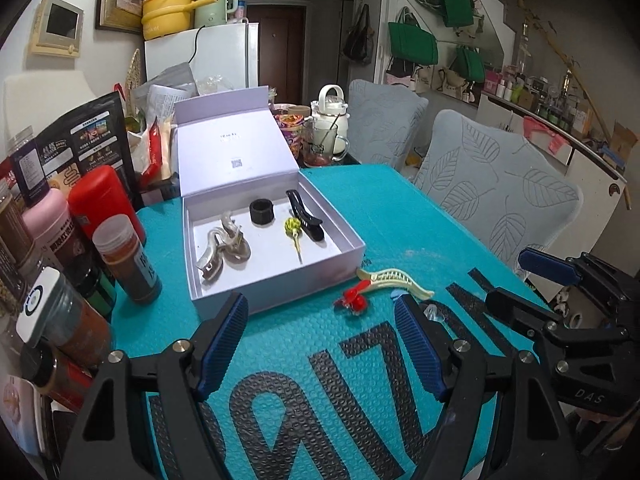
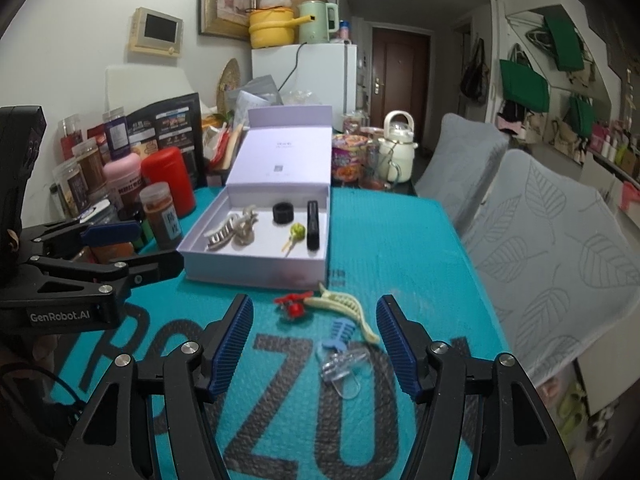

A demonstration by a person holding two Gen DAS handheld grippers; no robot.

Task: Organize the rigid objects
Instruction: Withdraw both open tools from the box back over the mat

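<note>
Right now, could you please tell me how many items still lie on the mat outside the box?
4, clustered before the box: red clip, cream clip, blue comb, clear clip. Nothing seems hidden.

Jars: red canister (image 1: 103,200) and spice bottle (image 1: 130,260), left of frame.
Kettle: white kettle (image 1: 331,120), upper centre.
Chairs: two grey leaf-patterned chairs (image 1: 496,196), right.
Fridge: white fridge (image 2: 316,76), yellow pot (image 2: 274,26) on top.
Bags: green bags (image 1: 412,42), upper right.

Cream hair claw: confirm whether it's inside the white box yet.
No, the cream hair claw lies on the teal mat, outside the white box.
</note>
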